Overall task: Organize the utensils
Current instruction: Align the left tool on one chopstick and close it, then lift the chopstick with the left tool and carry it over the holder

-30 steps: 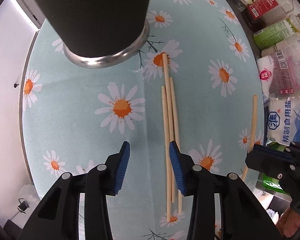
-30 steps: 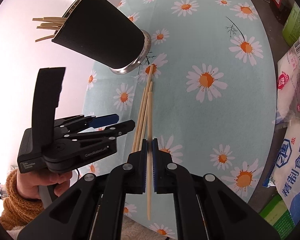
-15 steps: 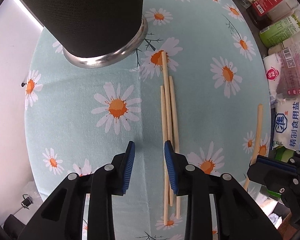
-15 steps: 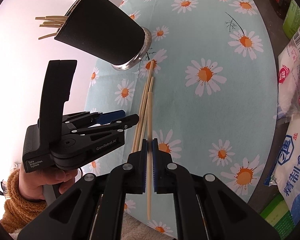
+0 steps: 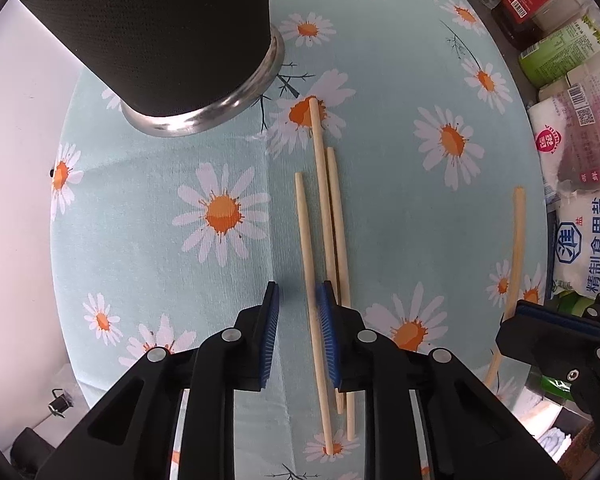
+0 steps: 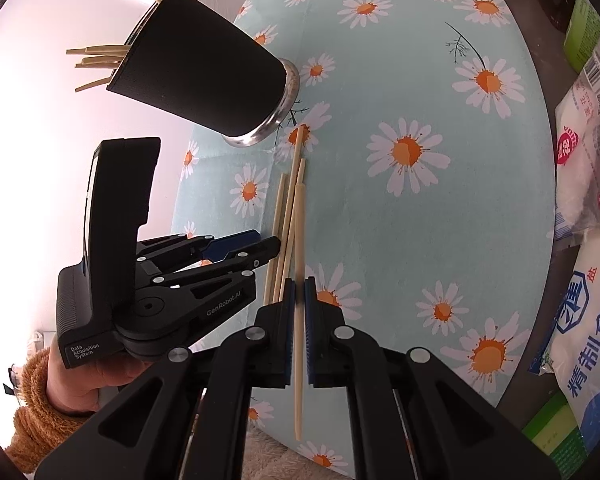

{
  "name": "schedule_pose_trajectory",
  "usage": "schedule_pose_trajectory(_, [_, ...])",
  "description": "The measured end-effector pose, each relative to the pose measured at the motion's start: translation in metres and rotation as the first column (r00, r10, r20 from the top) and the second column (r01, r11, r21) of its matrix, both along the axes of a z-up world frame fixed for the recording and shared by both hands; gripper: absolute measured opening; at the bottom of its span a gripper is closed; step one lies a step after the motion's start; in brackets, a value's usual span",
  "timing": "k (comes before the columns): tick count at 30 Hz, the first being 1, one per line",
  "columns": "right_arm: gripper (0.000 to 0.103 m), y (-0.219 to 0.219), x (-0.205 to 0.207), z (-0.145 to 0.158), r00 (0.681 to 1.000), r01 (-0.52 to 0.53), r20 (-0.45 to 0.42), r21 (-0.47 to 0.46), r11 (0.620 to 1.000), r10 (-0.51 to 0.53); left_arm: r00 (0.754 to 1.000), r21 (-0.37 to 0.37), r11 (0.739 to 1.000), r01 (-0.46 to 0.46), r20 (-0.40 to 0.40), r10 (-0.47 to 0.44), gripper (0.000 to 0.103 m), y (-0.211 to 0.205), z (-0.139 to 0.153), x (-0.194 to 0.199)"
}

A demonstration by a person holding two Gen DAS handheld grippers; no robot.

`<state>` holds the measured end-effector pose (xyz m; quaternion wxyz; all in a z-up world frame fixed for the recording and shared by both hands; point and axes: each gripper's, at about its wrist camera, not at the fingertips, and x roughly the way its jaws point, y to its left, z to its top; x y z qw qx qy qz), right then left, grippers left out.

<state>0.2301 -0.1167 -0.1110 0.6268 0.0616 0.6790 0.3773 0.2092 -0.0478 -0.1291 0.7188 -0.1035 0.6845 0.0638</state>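
Daisy-printed pale blue cloth covers the desk, giving the thin sticks a soft, flat bed to lie on. Along its far right edge, packets and bottles of pantry goods are crowded, well apart from the work.

Next in size, the black cup stands on its steel base near the desk's left rim, with several chopsticks already poking out of its mouth; I judge it to be the place every loose stick is meant to go.

Just beside its base lie three loose chopsticks, side by side and nearly parallel, the middle one reaching farthest toward the cup.

The left claw points straight down over their near ends. Its jaws have just been closing, and the leftmost stick now sits between them against the right pad, while the left pad stands clear, so it is not yet pinched. Straddling a single stick looks deliberate, to lift one cleanly.

The right claw is pressed together on a single chopstick, held lengthwise and hanging above the desk, probably waiting its turn for the cup.
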Motion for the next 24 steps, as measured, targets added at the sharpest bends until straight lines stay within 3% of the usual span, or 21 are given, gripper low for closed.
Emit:
schedule_pose_trajectory(4, [0.006, 0.0, 0.001, 0.001, 1.0, -0.004, -0.002, 0.003, 1.0, 0.004, 1.0, 0.015, 1.0, -0.006, 0.004, 0.006, 0.009, 0.002, 0.001, 0.001])
schedule_pose_trajectory(7, [0.006, -0.001, 0.0, 0.0, 1.0, -0.006, -0.011, 0.014, 1.0, 0.006, 1.0, -0.013, 1.0, -0.023, 0.018, 0.024, 0.004, 0.008, 0.001, -0.002])
schedule_pose_trajectory(19, [0.006, 0.005, -0.004, 0.002, 1.0, 0.015, 0.0, 0.004, 1.0, -0.015, 0.997, -0.116, 0.992, -0.046, 0.062, 0.054, 0.004, 0.026, -0.001, -0.015])
schedule_pose_trajectory(24, [0.006, 0.005, -0.007, 0.002, 0.999, 0.043, -0.002, -0.01, 0.999, -0.044, 0.991, -0.148, 0.988, -0.036, 0.126, 0.055, 0.004, 0.045, 0.017, -0.042])
